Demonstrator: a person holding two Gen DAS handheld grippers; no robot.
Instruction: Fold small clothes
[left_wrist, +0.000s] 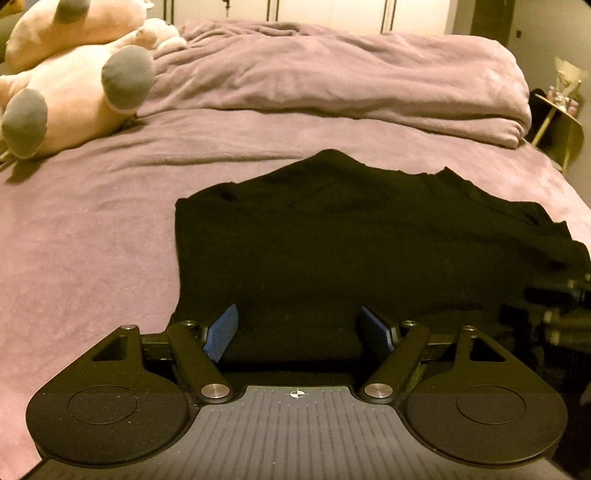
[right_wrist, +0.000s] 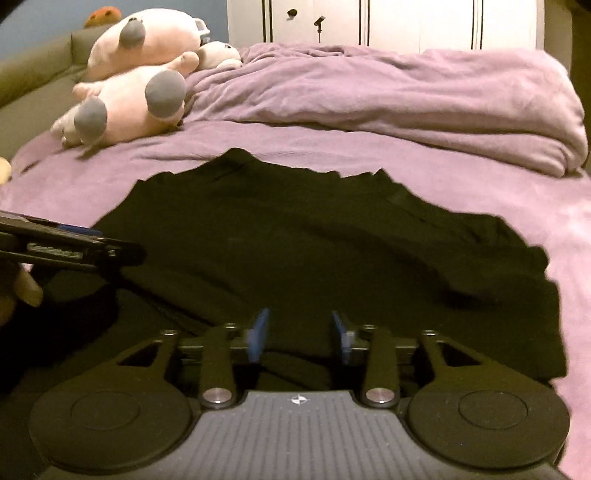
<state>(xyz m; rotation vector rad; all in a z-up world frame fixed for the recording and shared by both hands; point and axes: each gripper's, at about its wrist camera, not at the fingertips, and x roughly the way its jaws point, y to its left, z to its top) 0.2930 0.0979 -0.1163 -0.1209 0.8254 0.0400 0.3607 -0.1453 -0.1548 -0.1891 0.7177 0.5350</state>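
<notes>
A black garment (left_wrist: 332, 236) lies spread on the purple bed; it also shows in the right wrist view (right_wrist: 314, 251). My left gripper (left_wrist: 299, 325) is open, its blue pads (left_wrist: 221, 332) wide apart over the garment's near edge. My right gripper (right_wrist: 301, 332) is open with a narrower gap, also over the garment's near edge. The left gripper shows from the side at the left of the right wrist view (right_wrist: 74, 247). Part of the right gripper shows at the right edge of the left wrist view (left_wrist: 561, 306).
A bunched purple duvet (left_wrist: 351, 74) lies across the far side of the bed. Pink plush toys (left_wrist: 74, 85) lie at the far left. A gold side table (left_wrist: 561, 125) stands at the right. White cupboard doors (right_wrist: 369, 22) are behind the bed.
</notes>
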